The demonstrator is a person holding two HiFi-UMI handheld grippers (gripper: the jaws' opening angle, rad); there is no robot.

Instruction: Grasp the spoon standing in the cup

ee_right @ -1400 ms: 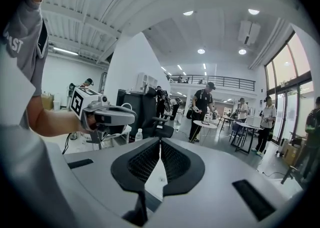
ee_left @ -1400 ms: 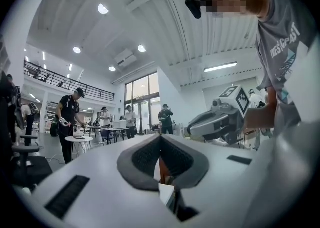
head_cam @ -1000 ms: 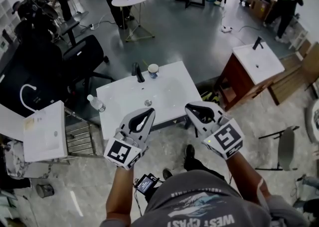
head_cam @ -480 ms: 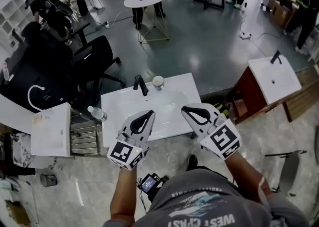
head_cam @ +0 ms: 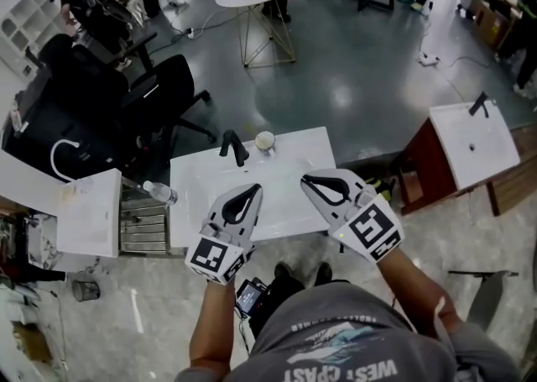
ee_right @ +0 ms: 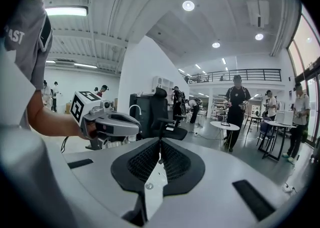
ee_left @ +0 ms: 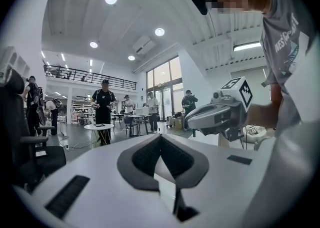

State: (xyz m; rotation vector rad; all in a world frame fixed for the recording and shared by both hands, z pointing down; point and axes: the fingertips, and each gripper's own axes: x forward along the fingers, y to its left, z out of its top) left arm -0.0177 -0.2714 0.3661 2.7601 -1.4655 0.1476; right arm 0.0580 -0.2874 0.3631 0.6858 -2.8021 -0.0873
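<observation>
The cup [head_cam: 265, 141] stands at the far edge of the white sink top [head_cam: 281, 172], just right of the black tap [head_cam: 233, 147] and well beyond both claws. The spoon in it is too small to make out from the head view, and neither gripper view shows it.

Your left claw [head_cam: 250, 192] and right claw [head_cam: 312, 180] hover over the near half of the sink top. Each has its jaws pressed together at the tips with nothing between them, so you'd have to part one before reaching in.

Expect the spoon to be light, stiff and probably smooth, so it may slide between the pads. The cup looks small and light too, and a sideways nudge could tip it. Take hold of the handle above the rim. Its long axis should run roughly upright, leaning on the rim, but I can't tell which way it leans
</observation>
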